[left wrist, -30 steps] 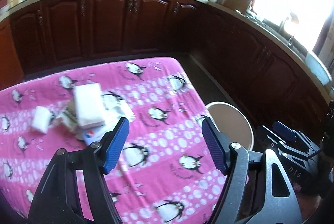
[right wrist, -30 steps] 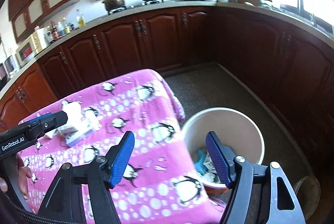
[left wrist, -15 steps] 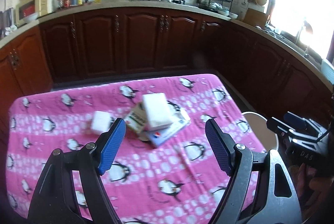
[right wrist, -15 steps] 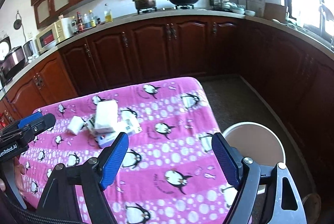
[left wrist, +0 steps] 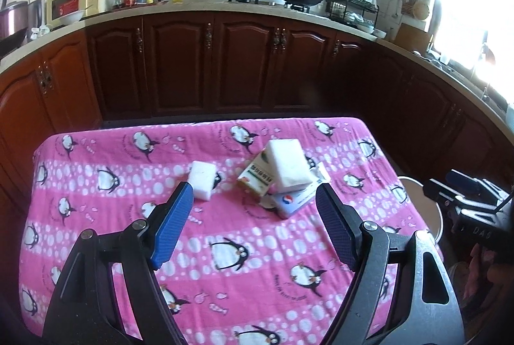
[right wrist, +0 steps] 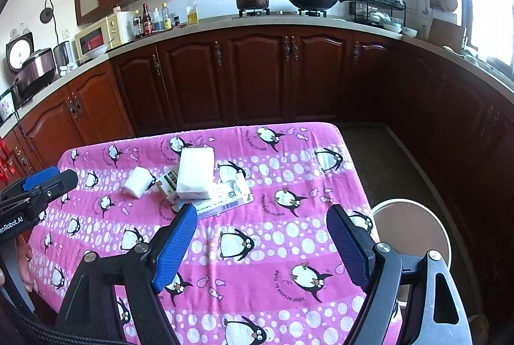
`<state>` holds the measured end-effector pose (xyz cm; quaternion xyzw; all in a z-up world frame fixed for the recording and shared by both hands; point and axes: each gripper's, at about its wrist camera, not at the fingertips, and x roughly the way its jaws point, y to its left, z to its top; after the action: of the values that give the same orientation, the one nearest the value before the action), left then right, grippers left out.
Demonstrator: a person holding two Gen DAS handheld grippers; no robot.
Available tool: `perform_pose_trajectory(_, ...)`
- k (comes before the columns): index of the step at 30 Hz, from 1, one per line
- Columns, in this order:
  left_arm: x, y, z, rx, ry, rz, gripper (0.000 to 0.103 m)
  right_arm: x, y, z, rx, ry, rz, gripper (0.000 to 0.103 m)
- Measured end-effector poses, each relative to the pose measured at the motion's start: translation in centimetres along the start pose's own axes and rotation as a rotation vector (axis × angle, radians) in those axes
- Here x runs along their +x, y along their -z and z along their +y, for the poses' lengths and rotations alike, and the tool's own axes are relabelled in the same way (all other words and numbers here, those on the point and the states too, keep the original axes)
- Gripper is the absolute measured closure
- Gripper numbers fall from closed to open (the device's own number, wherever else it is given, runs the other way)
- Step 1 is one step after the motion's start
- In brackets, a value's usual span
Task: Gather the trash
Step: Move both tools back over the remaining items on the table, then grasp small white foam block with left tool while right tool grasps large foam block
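My left gripper [left wrist: 253, 224]: jaws apart, empty.
My right gripper [right wrist: 261, 240]: jaws apart, empty.
Change: both views had swung from the round beige bin [right wrist: 414, 226] back to the pink penguin-print tablecloth [left wrist: 225, 248].
Trash: white foam blocks [left wrist: 287, 166] and printed cartons [left wrist: 255, 178] piled mid-table, untouched.
Meaning: next pickup pending.

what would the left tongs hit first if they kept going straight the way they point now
Probably the pink penguin tablecloth, just short of the trash pile. The left tongs stand open and empty; the white foam block and blue-and-white packet lie slightly beyond, though depth is unclear.
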<state>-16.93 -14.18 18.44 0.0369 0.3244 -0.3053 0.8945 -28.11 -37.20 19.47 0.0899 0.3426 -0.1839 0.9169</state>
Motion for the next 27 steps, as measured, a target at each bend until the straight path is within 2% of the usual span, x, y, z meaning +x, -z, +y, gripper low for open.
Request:
perform_pose_trajectory(6,1.0,1.1,2.8,-0.035,-0.002,0.051,0.025,0.7,0.3,0.3,-0.001,-0.015,0.018,0.022)
perform_pose_trajectory(10,2.9,1.7,4.5,-0.076,0.018,0.121,0.025,1.8,0.5,0.6,-0.007,-0.032,0.044,0.022)
perform_pose_trajectory(17,7.8,1.5,6.5,-0.137,0.016,0.205,0.025,4.6,0.4,1.8,-0.031,-0.082,0.092,0.022)
perform_pose_trajectory(23,12.4,0.4,7.9,-0.152,0.007,0.249,0.025,8.7,-0.6,3.1,-0.041,-0.178,0.165,0.022)
perform_pose_trajectory(27,15.4,-0.2,8.3,-0.162,-0.005,0.282,0.025,11.8,-1.7,4.2,-0.053,-0.183,0.196,0.022)
